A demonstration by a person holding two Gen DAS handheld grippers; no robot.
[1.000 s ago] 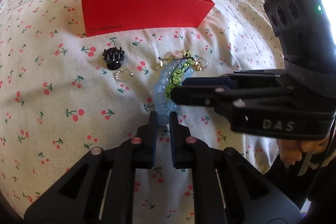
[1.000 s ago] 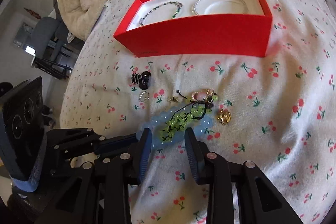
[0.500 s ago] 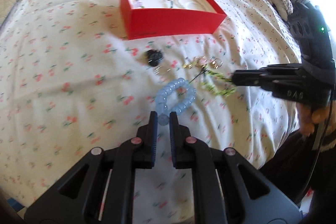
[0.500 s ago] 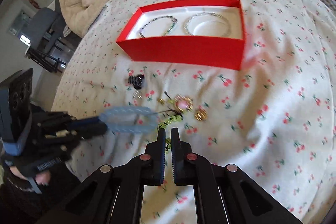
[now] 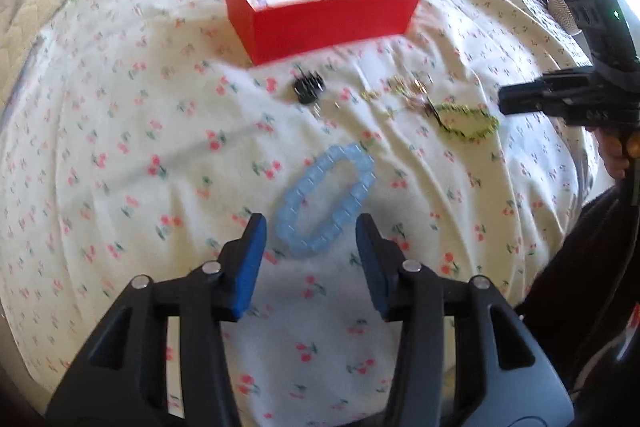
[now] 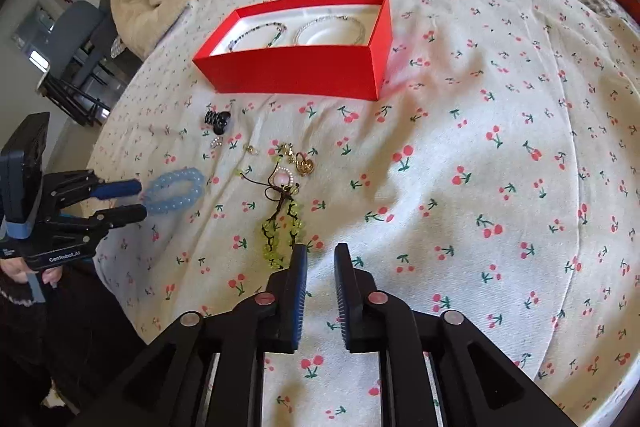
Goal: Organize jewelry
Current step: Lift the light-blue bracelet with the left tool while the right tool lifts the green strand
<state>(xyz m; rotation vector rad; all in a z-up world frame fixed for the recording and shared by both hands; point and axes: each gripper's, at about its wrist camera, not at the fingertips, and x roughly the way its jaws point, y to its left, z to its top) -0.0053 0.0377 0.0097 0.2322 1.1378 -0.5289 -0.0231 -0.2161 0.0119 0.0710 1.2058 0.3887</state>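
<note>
The left gripper (image 5: 310,227) is showing black angular finger arms, blue pads (image 5: 249,265) and silver round screws. Its body (image 6: 60,227) is wearing white "GenRobot.AI" lettering and a blue band. The right gripper (image 6: 320,259) is showing ribbed pads and reddish screws, and its black housing (image 5: 600,7) is glowing with a green light. A bare-skinned hand (image 5: 616,151) is emerging from a dark sleeve.

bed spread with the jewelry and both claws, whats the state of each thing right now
left claw: open, empty
right claw: open, empty
pale blue chunky bead bracelet: lying flat on the sheet, released
yellow-green bead bracelet on dark cord: lying loose on the sheet
red cardboard box: open, two bracelets inside
black plastic hair claw clip: on the sheet, outside the box
</note>
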